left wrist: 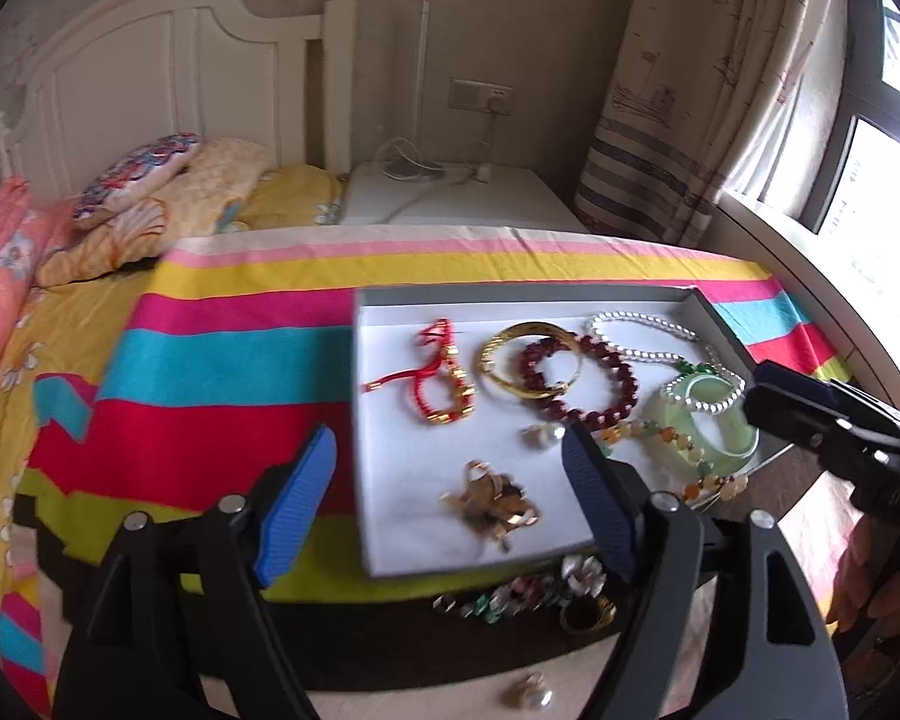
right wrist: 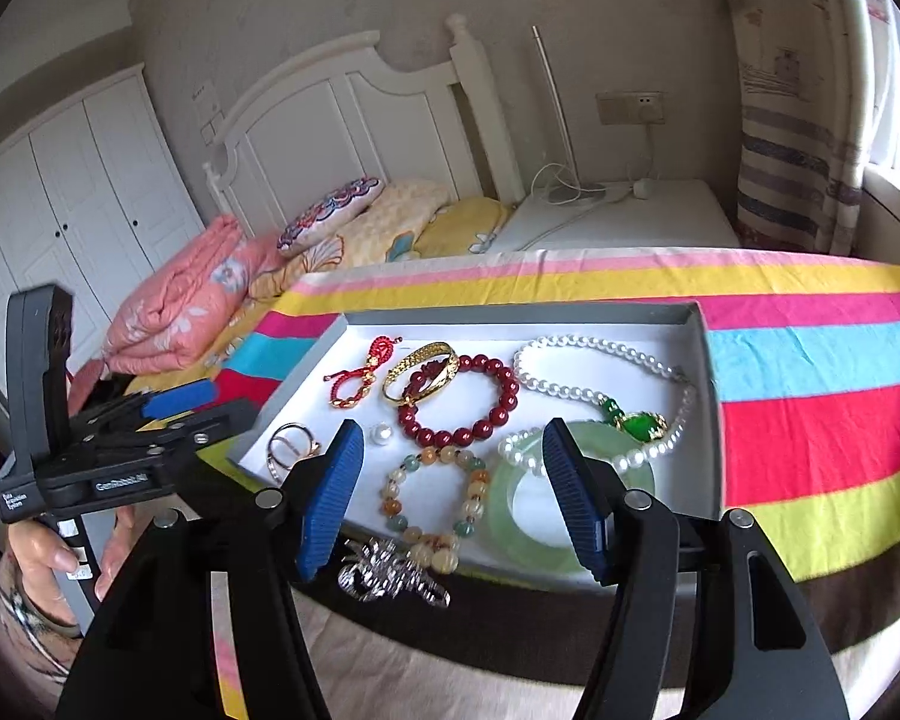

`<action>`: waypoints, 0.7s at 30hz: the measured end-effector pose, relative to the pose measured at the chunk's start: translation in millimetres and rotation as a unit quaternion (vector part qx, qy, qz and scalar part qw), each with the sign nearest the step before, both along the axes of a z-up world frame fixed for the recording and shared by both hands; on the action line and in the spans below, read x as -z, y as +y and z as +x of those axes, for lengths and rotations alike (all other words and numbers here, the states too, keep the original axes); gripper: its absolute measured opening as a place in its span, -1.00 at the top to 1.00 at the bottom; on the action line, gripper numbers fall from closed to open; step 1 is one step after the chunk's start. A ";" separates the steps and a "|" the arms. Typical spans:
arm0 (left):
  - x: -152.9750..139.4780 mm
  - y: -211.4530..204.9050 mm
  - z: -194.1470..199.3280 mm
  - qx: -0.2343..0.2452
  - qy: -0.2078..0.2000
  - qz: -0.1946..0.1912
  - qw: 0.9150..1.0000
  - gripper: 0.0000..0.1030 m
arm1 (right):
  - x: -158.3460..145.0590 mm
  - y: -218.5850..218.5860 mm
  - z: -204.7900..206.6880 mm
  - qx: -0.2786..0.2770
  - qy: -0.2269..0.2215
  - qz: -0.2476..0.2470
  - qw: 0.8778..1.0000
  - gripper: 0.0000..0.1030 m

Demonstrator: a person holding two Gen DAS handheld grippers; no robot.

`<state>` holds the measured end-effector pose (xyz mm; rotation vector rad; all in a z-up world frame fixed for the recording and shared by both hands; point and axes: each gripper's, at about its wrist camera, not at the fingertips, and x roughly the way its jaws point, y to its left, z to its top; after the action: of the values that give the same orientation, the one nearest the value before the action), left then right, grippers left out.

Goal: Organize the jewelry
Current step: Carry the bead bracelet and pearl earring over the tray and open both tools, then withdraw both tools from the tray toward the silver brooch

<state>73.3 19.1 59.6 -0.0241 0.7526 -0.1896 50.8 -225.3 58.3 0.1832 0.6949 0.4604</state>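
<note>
A grey tray with a white lining (left wrist: pixel 390 480) (right wrist: pixel 510 312) lies on the striped cloth. It holds a red cord bracelet (left wrist: pixel 444 378), a gold bangle (left wrist: pixel 522 360), a dark red bead bracelet (right wrist: pixel 459 399), a pearl necklace with a green pendant (right wrist: pixel 642 426), a jade bangle (right wrist: pixel 528 516), a mixed-colour bead bracelet (right wrist: pixel 432 498), a pearl earring (right wrist: pixel 381 433) and gold rings (left wrist: pixel 492 504). My left gripper (left wrist: pixel 450 438) hovers open over the tray's near left part. My right gripper (right wrist: pixel 453 429) hangs open above the bead bracelet and jade bangle. Neither holds anything.
Outside the tray, on the near dark stripe, lie a silver brooch (right wrist: pixel 390 570), a flower brooch (left wrist: pixel 582 576), a dark ring (left wrist: pixel 588 612) and a second pearl earring (left wrist: pixel 531 696). Pillows (right wrist: pixel 210 294) and a headboard (right wrist: pixel 342 120) are behind; a curtain (left wrist: pixel 690 90) hangs right.
</note>
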 end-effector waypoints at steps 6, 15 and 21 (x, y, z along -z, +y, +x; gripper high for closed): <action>-1.9 28.0 -42.2 -0.040 -0.012 -0.013 0.999 -0.79 | -4.1 2.9 -30.4 -0.020 -0.002 -0.006 1.000 -0.19; 28.5 33.5 -94.4 -0.024 0.021 -0.037 0.999 -0.79 | 27.8 18.7 -53.5 -0.061 0.054 -0.037 0.996 -0.19; 45.6 19.8 -107.5 0.000 0.035 -0.036 0.999 -0.80 | 43.4 22.4 -29.3 -0.053 0.099 -0.022 0.993 -0.19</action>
<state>-34.2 38.9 14.0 -0.0997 0.8145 -0.2176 21.6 -202.9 15.0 0.1522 0.9127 0.5320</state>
